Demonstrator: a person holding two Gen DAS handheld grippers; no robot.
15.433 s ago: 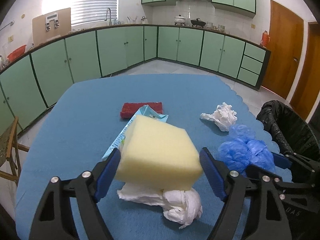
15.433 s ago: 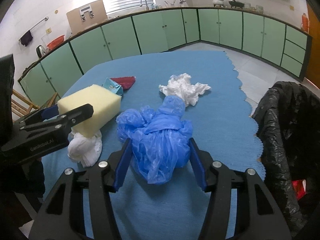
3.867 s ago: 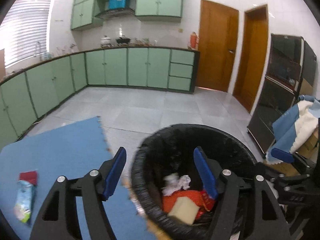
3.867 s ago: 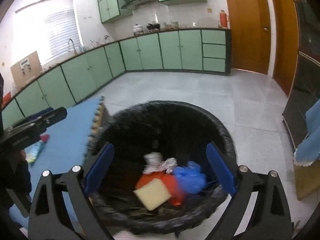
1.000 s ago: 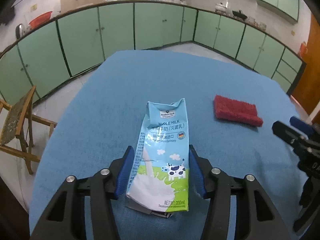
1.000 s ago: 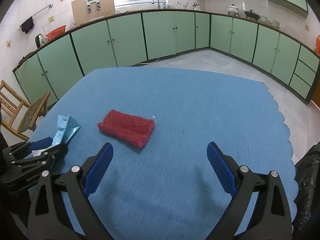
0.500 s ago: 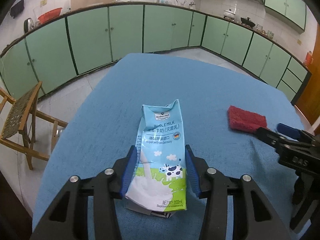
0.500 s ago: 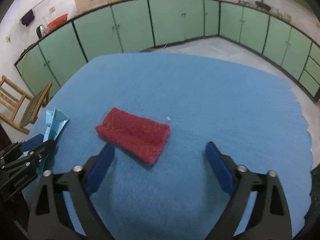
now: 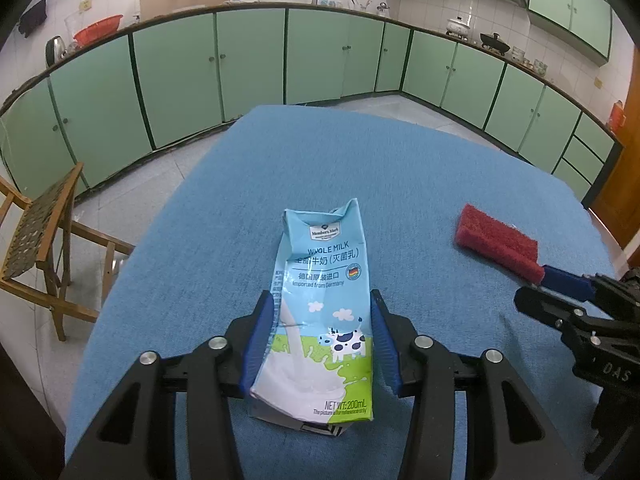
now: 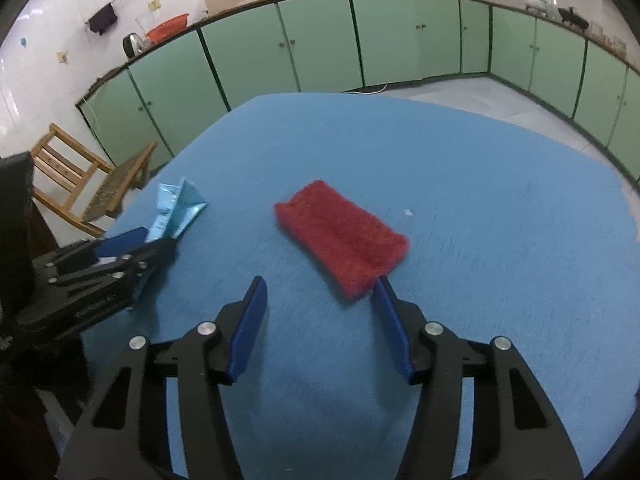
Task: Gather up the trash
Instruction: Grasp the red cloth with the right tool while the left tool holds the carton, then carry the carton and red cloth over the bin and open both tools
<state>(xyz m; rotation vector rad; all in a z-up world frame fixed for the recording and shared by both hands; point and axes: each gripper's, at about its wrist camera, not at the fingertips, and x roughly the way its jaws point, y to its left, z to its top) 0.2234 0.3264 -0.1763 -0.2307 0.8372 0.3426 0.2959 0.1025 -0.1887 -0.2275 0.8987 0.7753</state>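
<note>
The left gripper [image 9: 322, 346] has its fingers pressed against both sides of the flattened milk carton [image 9: 324, 304] lying on the blue table [image 9: 420, 168]. The right gripper [image 10: 320, 328] is spread apart, nearing the red sponge [image 10: 340, 236] beyond. Judging by this, two pieces remain to bin.

The left hand-held gripper [image 9: 322, 344] has its jaws closed against something flat; the right hand-held gripper [image 10: 320, 320] is held low, jaws spread apart.

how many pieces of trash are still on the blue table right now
2: the milk carton between the left gripper fingers, and the red sponge just ahead of the right gripper.
</note>
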